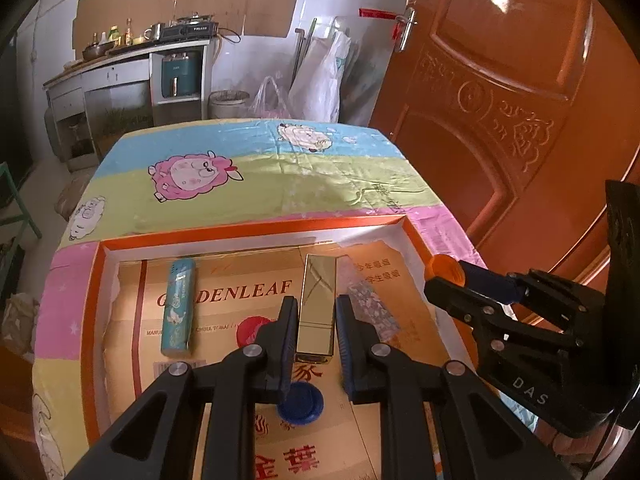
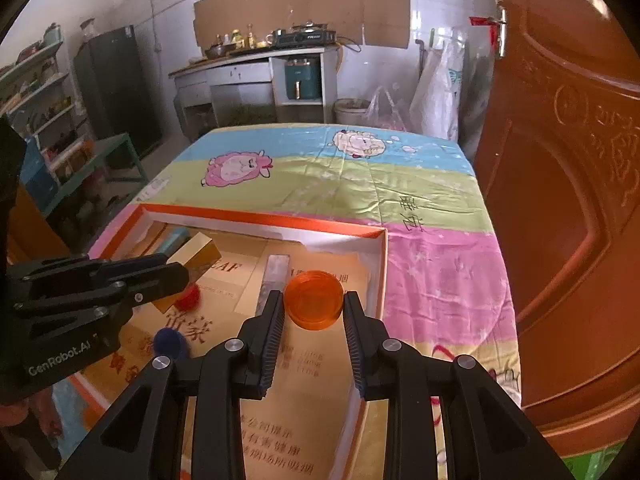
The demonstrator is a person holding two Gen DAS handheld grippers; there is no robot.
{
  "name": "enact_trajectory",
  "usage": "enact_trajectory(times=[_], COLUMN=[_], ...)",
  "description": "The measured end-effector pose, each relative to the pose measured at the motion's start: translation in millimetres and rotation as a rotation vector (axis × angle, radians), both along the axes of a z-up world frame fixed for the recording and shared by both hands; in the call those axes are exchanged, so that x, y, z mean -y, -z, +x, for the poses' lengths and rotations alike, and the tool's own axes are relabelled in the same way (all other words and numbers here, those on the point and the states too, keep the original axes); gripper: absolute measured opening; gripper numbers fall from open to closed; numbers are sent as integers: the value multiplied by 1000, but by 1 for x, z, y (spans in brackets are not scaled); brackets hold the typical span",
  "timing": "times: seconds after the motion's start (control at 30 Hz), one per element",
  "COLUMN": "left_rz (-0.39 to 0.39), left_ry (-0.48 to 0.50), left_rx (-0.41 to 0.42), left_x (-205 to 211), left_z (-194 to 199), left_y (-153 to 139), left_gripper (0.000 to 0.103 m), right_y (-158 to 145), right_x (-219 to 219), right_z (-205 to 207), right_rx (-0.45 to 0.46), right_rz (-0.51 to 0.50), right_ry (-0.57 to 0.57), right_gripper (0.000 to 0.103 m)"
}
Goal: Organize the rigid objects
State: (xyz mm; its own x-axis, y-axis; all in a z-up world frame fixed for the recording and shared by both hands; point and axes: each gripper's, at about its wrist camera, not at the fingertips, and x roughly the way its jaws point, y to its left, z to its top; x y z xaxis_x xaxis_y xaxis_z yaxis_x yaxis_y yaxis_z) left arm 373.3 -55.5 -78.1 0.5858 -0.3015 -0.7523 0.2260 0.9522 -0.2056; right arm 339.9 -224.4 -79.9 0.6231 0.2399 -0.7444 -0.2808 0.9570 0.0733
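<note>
An orange-rimmed shallow box (image 1: pixel 256 232) lined with gold cardboard lies on the table. In the left wrist view my left gripper (image 1: pixel 318 330) has its jaws around a gold rectangular bar (image 1: pixel 317 304); the pads look close on both sides. A teal patterned lighter (image 1: pixel 179 306) lies to its left, a glittery stick (image 1: pixel 370 308) to its right, a blue round cap (image 1: pixel 299 403) below. In the right wrist view my right gripper (image 2: pixel 314 312) is shut on an orange translucent disc (image 2: pixel 315 298) over the box's right part (image 2: pixel 382 264).
The table wears a striped cloth with cartoon sheep (image 1: pixel 192 176). A brown wooden door (image 2: pixel 568 200) stands close on the right. A kitchen counter (image 2: pixel 256 60), bags and a bucket are beyond the table's far edge. A red blob (image 2: pixel 191 295) sits in the box.
</note>
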Motion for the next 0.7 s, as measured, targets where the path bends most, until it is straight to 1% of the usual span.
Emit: enact_trajectory(times=[0.13,0.33,0.7], left_rz=[15,25,51], left_ry=[-6,-17,-31], left_rx=[-22,-48,-80], left_x=[3,5,9], left_z=[12,27,47], left_y=[6,14,29], left_gripper=[20,20,20], right_y=[8,13,23], right_x=[2,3,1], right_z=[16,34,52], right_rx=[-35,-56,-81], right_rz=[23,35,19], right_ry=[-16,-20,-42], right_gripper=[31,31,31])
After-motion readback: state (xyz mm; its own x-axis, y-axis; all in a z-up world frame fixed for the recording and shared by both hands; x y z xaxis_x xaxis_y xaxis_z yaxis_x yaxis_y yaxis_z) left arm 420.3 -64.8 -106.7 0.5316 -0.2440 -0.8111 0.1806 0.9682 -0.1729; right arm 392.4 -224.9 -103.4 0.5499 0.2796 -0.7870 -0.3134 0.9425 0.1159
